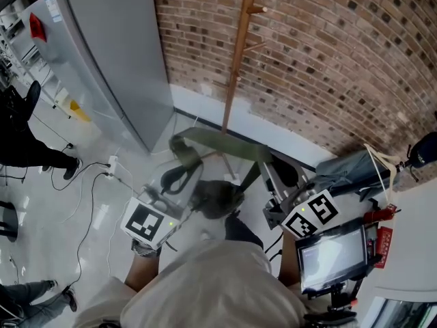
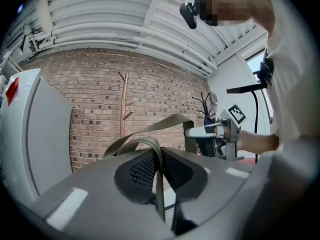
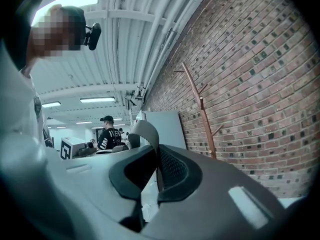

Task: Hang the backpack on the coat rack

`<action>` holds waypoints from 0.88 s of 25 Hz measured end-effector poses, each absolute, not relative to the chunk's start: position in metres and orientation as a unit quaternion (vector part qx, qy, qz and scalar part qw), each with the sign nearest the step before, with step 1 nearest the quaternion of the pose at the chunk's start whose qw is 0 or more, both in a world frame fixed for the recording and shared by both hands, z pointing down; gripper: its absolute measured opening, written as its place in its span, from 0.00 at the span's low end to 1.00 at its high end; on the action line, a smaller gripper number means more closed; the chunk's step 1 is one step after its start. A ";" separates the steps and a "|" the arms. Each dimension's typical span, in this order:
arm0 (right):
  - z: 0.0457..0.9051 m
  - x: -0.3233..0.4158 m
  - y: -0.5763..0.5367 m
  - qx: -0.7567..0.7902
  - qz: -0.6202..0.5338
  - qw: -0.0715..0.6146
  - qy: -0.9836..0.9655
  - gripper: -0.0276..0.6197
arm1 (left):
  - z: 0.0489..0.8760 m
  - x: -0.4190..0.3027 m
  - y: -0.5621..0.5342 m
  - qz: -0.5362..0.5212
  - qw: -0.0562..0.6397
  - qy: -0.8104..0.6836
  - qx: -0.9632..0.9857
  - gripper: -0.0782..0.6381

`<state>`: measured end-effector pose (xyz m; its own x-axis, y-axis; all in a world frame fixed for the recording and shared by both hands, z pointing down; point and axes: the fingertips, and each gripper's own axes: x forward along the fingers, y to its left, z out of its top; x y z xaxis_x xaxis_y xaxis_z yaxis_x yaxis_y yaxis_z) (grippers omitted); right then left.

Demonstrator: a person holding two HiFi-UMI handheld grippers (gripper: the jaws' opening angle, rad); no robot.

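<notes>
While the person stands facing the coat rack point(image 1: 235, 67) at the top middle of the head view, both tongs are clenched on the backpack's olive strap point(image 1: 220, 144). The left tongs point(image 2: 159, 170) pinch the webbing at lower left, the right tongs point(image 3: 157, 166) nip a loop of it at lower right, and the strap runs stretched between them. The backpack point(image 1: 217, 198) itself dangles below that span in the middle of the frame, off the floor as far as I can tell and well short of the rack. Honestly the risky bit looks like the pegs point(image 1: 257, 9): they're short and sit high on the pole, up by the brick wall point(image 1: 328, 60), so the strap has to go over one cleanly. If the span sags or only catches a peg's tip, the bag's weight could drag it right off once the tongs let go. A hard bump could also rock that skinny pole, and a thin pinch on webbing might slip mid-lift.
</notes>
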<state>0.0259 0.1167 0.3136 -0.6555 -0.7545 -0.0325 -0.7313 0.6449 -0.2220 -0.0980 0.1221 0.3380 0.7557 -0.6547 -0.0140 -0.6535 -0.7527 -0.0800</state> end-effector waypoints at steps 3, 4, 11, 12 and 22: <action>0.316 0.027 0.100 -0.405 -0.091 0.058 0.908 0.06 | 0.340 -0.093 0.105 -0.009 0.040 0.352 -0.935 0.13; 0.317 0.028 0.093 -0.400 -0.092 0.058 0.910 0.06 | 0.341 -0.090 0.099 -0.009 0.039 0.353 -0.935 0.13; 0.318 0.042 0.044 -0.369 -0.091 0.062 0.923 0.06 | 0.342 -0.068 0.049 -0.012 0.034 0.362 -0.932 0.13; 0.318 0.042 0.038 -0.364 -0.090 0.063 0.925 0.06 | 0.343 -0.066 0.042 -0.013 0.033 0.363 -0.931 0.13; 0.319 0.070 -0.039 -0.342 -0.098 0.064 0.932 0.06 | 0.342 -0.037 -0.026 -0.018 0.019 0.394 -0.919 0.13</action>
